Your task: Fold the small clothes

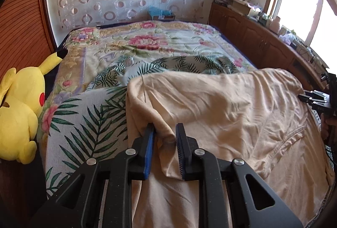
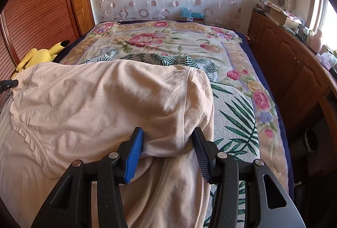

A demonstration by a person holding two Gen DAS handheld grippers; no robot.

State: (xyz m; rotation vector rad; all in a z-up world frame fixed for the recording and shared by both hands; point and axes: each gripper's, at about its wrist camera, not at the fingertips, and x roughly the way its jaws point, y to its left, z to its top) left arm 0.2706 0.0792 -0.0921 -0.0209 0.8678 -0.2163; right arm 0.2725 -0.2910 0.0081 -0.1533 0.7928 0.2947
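Garment: cream top (image 1: 221, 106), rumpled, spread across lower half of frame, on the bed.
Left gripper (image 1: 165, 137): fingers narrow, pinching a fold at the garment's left edge.
Right gripper (image 2: 168, 143): fingers half apart, clamped on a thick bunch at the garment's right edge.
Underlay: palm-leaf cloth (image 1: 88, 127) beneath garment.
Bed (image 2: 147, 38): floral cover.
Plush: yellow toy (image 1: 21, 110), left edge.

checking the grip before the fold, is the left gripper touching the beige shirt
Touching: in the left wrist view the left gripper pinches a fold of the beige shirt.
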